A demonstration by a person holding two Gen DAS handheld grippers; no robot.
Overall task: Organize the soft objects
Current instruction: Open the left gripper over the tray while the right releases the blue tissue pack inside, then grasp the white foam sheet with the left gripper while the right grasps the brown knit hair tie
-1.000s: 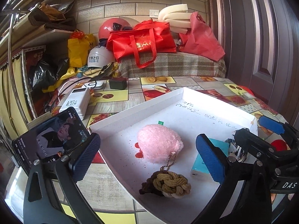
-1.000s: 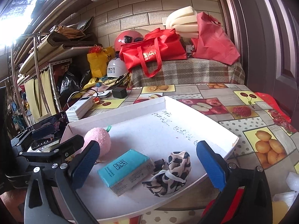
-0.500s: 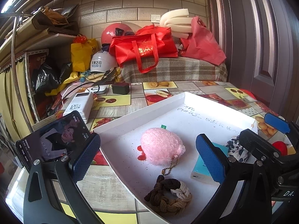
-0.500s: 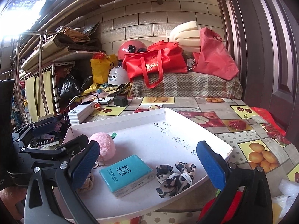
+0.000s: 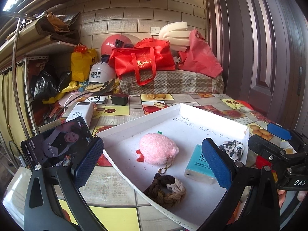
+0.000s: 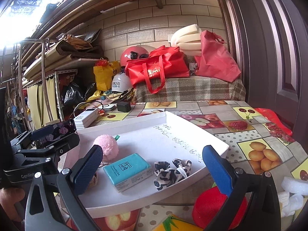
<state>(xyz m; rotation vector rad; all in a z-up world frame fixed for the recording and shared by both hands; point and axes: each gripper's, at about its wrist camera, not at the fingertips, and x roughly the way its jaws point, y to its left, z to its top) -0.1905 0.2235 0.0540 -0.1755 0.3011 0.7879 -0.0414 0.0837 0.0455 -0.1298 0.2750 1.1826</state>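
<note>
Left gripper: blue-padded fingers spread wide, holding nothing, poised above the near edge of the white tray.
Right gripper: fingers likewise spread, empty, above the tray's near right part.
Between the left fingers: pink plush pompom with a gold chain, lying mid-tray; braided brown-and-cream scrunchie just in front of it at the near rim.
Between the right fingers: teal tissue pack, flat; black-and-white patterned scrunchie just to its right, apart from it.
Beyond the tray, on the fruit-print tablecloth: phone, propped; white power bank; black charger.
</note>
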